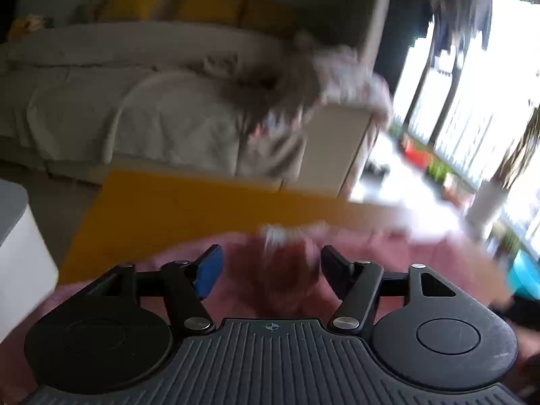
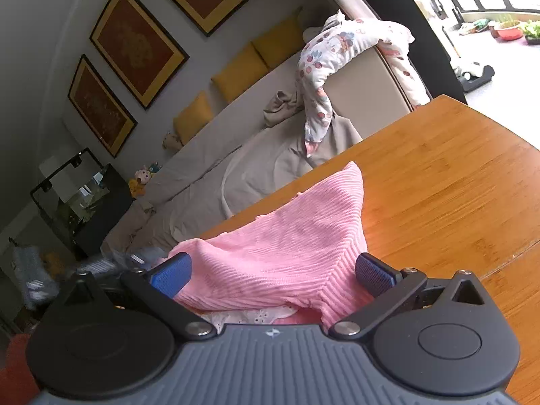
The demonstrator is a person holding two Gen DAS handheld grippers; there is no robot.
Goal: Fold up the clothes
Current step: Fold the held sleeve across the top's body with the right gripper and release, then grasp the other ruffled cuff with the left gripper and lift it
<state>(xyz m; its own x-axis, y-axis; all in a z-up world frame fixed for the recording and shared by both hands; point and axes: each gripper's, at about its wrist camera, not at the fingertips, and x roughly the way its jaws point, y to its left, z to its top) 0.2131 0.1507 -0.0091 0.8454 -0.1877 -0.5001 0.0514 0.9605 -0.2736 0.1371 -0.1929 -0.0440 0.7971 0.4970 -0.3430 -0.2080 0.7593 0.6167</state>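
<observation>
item: pink ribbed garment, lying bunched on the wooden table near its edge, one corner peaked up toward the sofa; a white lace trim shows under my right tongs. not yet flat, so i judge folding barely begun.
item: right tongs, spread wide, knit between the pads but not pinched; i read this as lined up for a hold.
item: left tongs, parted, pink cloth below and between, nothing clamped; view blurred.
item: printed garment, draped over the sofa arm, waiting its turn, i'd guess.
</observation>
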